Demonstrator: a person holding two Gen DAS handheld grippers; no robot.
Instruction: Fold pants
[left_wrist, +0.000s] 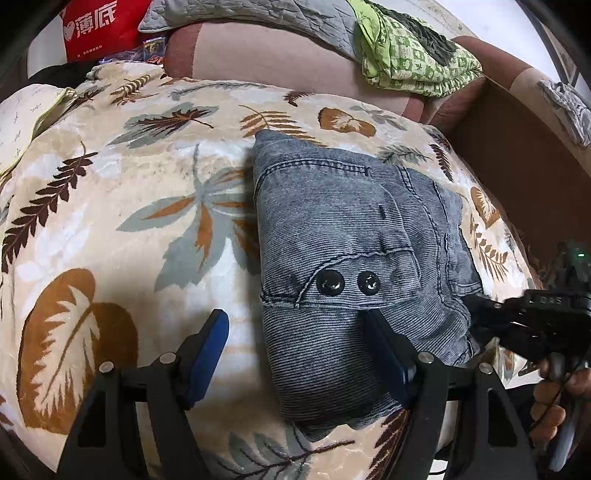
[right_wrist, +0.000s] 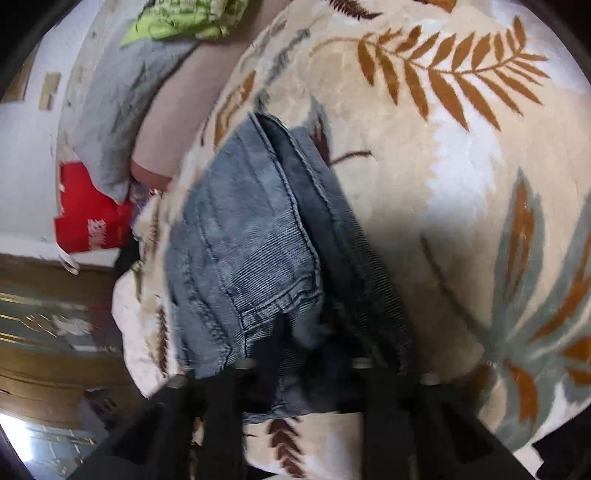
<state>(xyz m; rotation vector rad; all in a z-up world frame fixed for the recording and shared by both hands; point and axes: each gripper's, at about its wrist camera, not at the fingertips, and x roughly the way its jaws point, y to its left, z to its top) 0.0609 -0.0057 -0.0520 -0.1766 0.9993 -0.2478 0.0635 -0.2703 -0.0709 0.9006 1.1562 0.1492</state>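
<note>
The grey denim pants (left_wrist: 354, 266) lie folded into a compact bundle on the leaf-print blanket (left_wrist: 110, 206), two snap buttons up. The left gripper (left_wrist: 299, 354) stands wide, straddling the bundle's near left edge, pinching nothing. The right gripper (left_wrist: 476, 306) has its jaws closed at the bundle's right edge, probably nipping a layer (its own view is blurred). A pull there could drag the stack open. The person's hand (left_wrist: 554, 402) is cut off by the frame.

Left gripper (left_wrist: 295, 328) fingers spread wide; right gripper (left_wrist: 476, 306) fingers closed.
</note>
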